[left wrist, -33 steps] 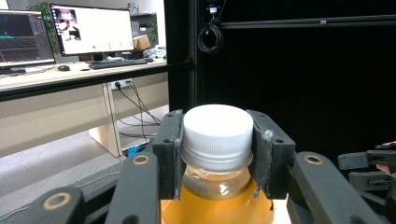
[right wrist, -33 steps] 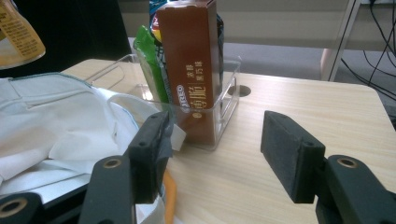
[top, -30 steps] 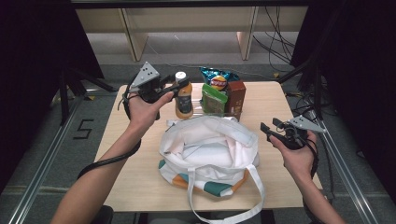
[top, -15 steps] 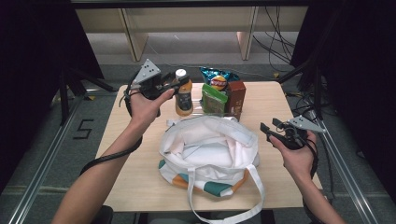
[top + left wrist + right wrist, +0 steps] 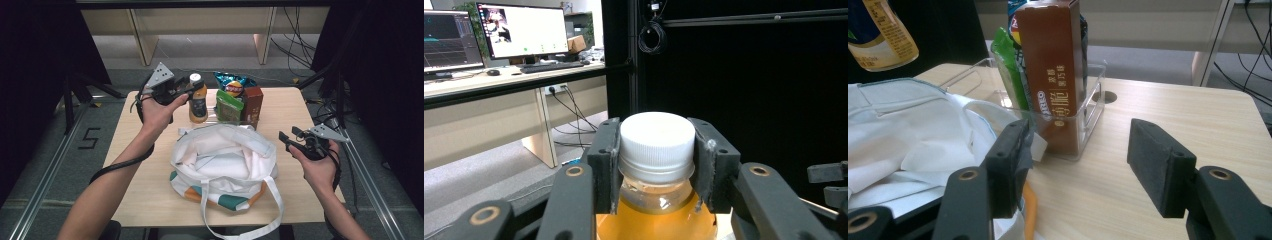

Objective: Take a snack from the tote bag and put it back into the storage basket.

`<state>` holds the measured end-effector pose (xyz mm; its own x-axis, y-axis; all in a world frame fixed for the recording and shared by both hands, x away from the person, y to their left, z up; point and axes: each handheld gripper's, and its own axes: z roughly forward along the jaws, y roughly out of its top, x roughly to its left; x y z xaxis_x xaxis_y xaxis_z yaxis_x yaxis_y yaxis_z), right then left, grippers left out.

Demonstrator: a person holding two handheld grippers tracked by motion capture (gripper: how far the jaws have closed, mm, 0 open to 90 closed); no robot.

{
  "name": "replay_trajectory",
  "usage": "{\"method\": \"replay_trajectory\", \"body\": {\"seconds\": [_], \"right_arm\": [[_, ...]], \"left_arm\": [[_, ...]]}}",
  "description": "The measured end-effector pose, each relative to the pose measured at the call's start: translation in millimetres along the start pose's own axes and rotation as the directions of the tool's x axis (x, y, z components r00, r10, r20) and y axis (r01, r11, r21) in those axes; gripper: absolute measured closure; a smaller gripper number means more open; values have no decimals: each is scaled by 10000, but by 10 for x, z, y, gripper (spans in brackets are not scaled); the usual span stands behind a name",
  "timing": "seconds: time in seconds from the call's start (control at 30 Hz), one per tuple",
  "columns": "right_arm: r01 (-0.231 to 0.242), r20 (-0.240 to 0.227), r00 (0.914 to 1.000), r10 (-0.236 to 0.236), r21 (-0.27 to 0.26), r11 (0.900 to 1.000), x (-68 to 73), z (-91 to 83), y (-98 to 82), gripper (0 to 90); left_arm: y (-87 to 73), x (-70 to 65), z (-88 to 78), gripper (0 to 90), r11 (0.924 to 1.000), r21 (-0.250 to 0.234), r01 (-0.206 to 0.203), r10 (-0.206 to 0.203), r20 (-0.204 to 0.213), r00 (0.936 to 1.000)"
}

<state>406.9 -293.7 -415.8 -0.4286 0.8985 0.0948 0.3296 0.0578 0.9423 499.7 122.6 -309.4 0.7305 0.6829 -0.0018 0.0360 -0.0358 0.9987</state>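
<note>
An orange-drink bottle [image 5: 198,106] with a white cap [image 5: 656,137] stands upright at the table's far side. My left gripper [image 5: 192,83] is shut on the cap, one pad [image 5: 605,165] pressed to each side of it. I cannot tell whether the bottle's base touches the table. A white tote bag [image 5: 220,160] with orange and green patches lies open in the middle. My right gripper [image 5: 288,134] hovers open just right of the bag, nothing between its jaws. In the right gripper view its left pad [image 5: 1009,162] sits beside the bag's edge [image 5: 908,135].
A clear plastic box [image 5: 1093,100] behind the bag holds a brown carton [image 5: 253,102], a green packet [image 5: 229,107] and a blue chips bag [image 5: 232,85]. The bag's long straps [image 5: 272,200] hang over the table's near edge. Bare tabletop [image 5: 150,190] lies left of the bag.
</note>
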Motion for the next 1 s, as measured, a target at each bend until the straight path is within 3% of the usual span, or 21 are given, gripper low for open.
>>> {"method": "replay_trajectory", "body": {"seconds": [0.9, 1.0], "right_arm": [[3, -51, 10000, -3, -5, 10000, -1, 4, -4, 430], [-372, -20, 9993, 373, 107, 9992, 29, -7, -3, 430]], "left_arm": [[-24, 69, 167, 588, 10000, 29, -40, 39, 89, 10000], [-31, 82, 181, 587, 10000, 65, -29, 28, 118, 9999]]}}
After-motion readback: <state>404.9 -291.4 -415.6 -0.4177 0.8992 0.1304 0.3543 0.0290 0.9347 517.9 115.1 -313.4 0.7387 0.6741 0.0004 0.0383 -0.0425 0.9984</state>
